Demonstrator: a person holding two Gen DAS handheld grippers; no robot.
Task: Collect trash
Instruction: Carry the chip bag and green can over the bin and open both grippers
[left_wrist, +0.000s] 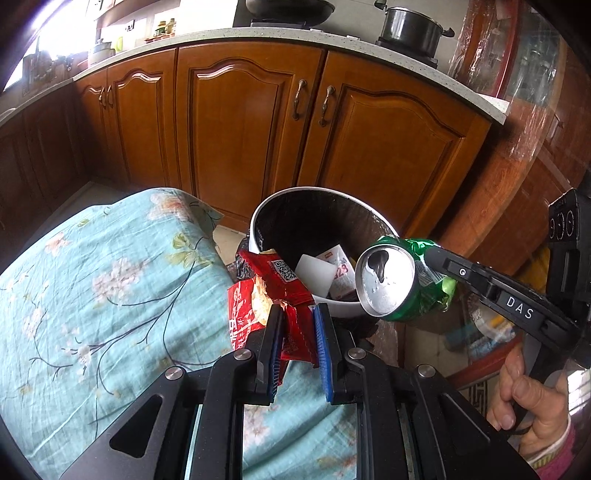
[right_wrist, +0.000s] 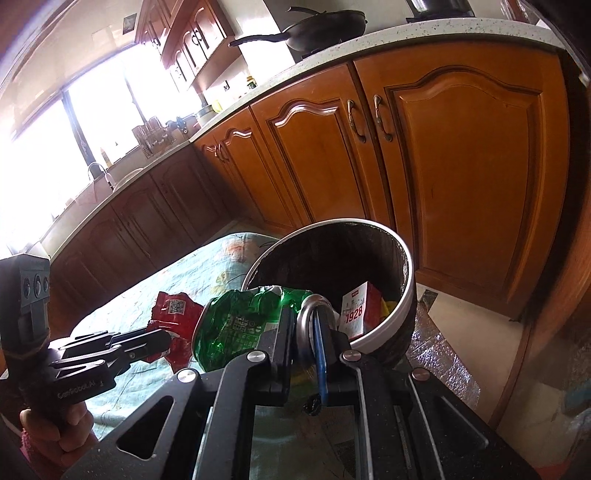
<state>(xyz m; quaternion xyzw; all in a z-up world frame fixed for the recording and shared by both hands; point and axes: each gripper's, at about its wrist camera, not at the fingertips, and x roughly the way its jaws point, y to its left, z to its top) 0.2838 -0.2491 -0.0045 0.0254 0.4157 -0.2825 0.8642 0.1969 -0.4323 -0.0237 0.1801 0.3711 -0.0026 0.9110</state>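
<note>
- Our left gripper (left_wrist: 298, 314) pinches a torn red wrapper (left_wrist: 273, 284) at the bin's near rim, over the flowered cloth (left_wrist: 92, 288)
- Our right gripper (right_wrist: 303, 332) clamps a crushed green can (right_wrist: 236, 325) by its top edge, just above the white bin (right_wrist: 388, 325)
- We see paper scraps (left_wrist: 338, 273) lying inside the bin

right gripper (right_wrist: 301, 332) clamps crushed green can (right_wrist: 236, 325) | beside bin (right_wrist: 400, 314) rim | contact unclear
</note>
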